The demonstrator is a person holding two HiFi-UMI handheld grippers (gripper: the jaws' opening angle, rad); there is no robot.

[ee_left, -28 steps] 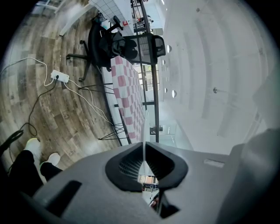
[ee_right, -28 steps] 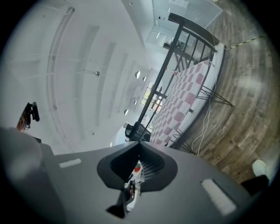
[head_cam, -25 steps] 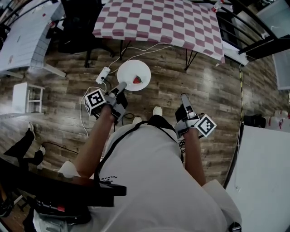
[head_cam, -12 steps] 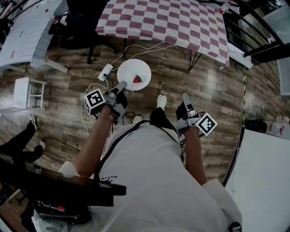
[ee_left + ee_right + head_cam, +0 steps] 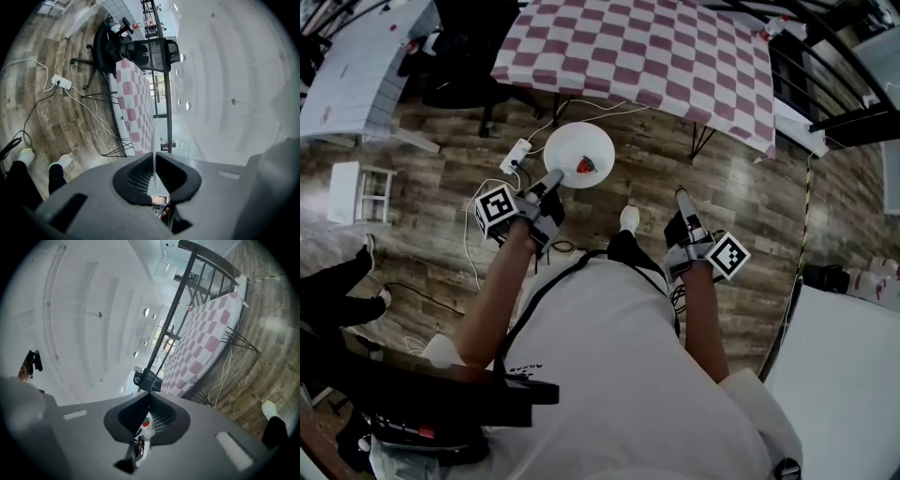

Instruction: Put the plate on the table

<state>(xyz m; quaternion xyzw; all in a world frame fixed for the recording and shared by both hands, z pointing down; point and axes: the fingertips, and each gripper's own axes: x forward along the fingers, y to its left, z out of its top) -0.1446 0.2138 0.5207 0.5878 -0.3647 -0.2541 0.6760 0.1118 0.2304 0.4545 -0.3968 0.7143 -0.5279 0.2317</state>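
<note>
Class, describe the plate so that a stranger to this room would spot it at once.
Find the red-and-white checked table. Just before its near edge, the left hand-held gripper holds a round white plate by its rim. Only it carries a small red food piece.

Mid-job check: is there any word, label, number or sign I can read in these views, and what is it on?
No readable text anywhere.
Square black-and-white marker cube on the left hand-held gripper: pattern only, no characters.
Matching cube on the right hand-held gripper: same.
Dark print on the person's white shirt: too small to read.
Pale label strip on the right hand-held gripper's body: blurred.
</note>
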